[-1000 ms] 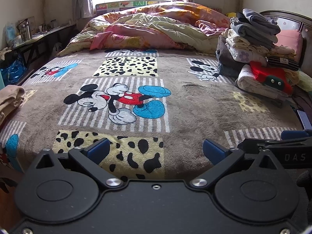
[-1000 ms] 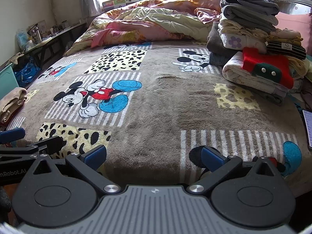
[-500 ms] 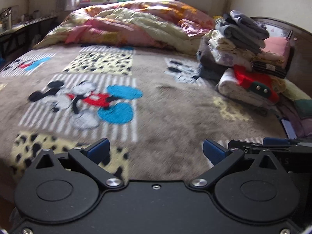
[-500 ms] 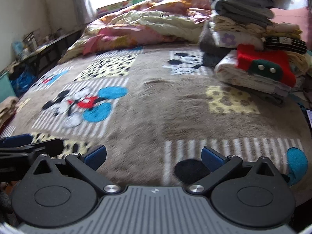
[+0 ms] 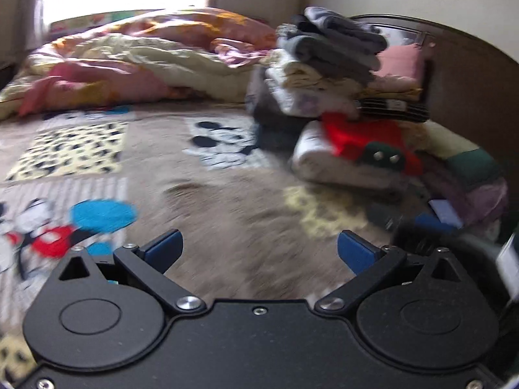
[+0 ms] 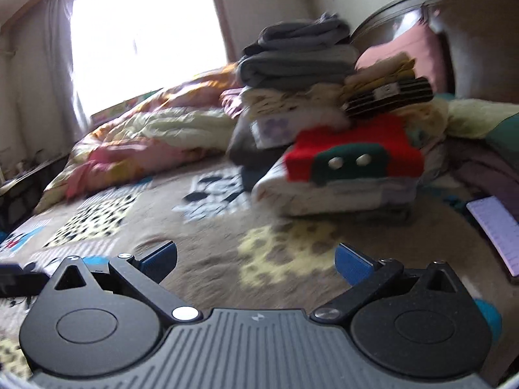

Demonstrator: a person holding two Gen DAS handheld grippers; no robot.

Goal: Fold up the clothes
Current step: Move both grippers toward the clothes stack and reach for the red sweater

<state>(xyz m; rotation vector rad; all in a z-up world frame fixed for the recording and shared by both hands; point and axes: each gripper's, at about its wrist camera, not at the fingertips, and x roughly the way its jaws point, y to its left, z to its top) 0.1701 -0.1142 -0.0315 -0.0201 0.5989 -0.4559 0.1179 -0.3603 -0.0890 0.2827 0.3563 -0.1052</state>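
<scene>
Both pictures are blurry. On the far left of my right camera I see a bright window (image 6: 142,42) with a pale curtain (image 6: 61,48). Below it a puffy pink and yellow quilt (image 6: 146,136) lies bunched up at the far side of the bed.

My left gripper (image 5: 259,249) hangs over the brown cartoon blanket (image 5: 233,201). Its two blue fingers (image 5: 163,249) are spread wide apart and hold nothing. Under it, on the left, is a mouse picture with a blue patch and a red patch.

My right gripper (image 6: 256,259) is over the same blanket, near a yellow spotted square (image 6: 285,256). Its blue fingers (image 6: 352,264) are wide apart too, and nothing is between them.

To the right of the middle sits the pile of folded clothes (image 6: 324,123), resting on the blanket. Grey things (image 6: 295,55) are on top, with cream ones under them. A black and white striped piece (image 6: 389,95) is a bit lower on the right. In front, a red piece with a green patch and two white buttons (image 6: 353,155) lies on a thick white bundle (image 6: 327,194).

Behind the pile is a pink pillow (image 6: 408,52) against the dark headboard (image 6: 480,48). On the far right, a flat pale thing (image 6: 496,230) lies on the bed, and I cannot tell what it is.
</scene>
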